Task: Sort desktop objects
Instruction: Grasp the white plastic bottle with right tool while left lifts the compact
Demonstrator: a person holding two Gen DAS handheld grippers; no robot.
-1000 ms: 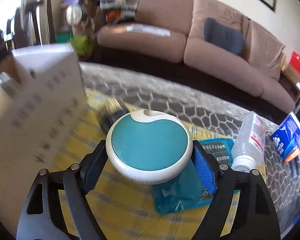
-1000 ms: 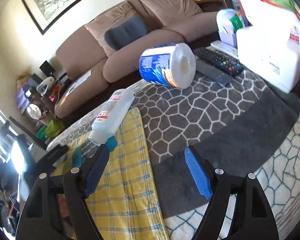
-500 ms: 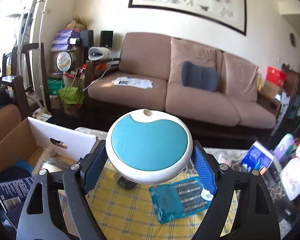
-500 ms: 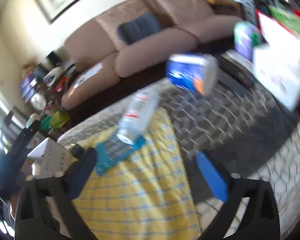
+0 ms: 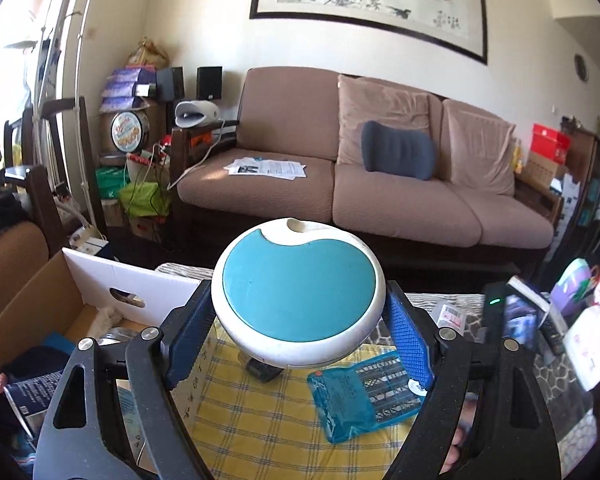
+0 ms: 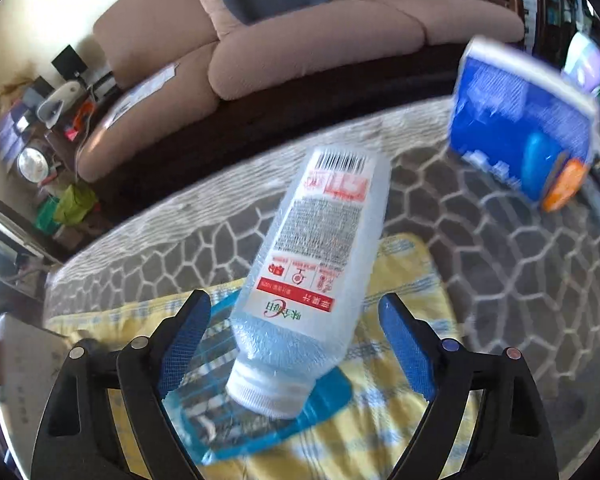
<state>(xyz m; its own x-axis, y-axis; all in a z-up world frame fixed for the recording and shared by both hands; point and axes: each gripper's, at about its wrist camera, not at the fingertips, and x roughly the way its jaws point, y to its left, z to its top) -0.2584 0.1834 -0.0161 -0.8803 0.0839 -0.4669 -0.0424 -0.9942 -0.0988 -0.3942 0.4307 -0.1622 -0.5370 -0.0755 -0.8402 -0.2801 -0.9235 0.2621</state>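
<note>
My left gripper [image 5: 298, 334] is shut on a round white case with a teal lid [image 5: 298, 294] and holds it above the yellow checked cloth [image 5: 256, 428]. A blue clear packet [image 5: 364, 394] lies on the cloth below. My right gripper [image 6: 296, 344] is open, its jaws on either side of a clear plastic bottle [image 6: 316, 272] with a white cap and red label. The bottle lies cap-first toward me, partly on the blue packet [image 6: 260, 432]. The fingers do not touch the bottle.
An open cardboard box [image 5: 100, 292] with items inside stands left of the cloth. A blue toilet-paper pack [image 6: 524, 132] lies on the grey patterned table cover [image 6: 500, 260] at right. A small black object [image 5: 262, 370] sits under the case. Remotes and boxes [image 5: 548, 320] stand far right.
My left gripper has risen and tilted up with the round case. My right gripper has moved in toward the bottle, which now lies between its open jaws.
</note>
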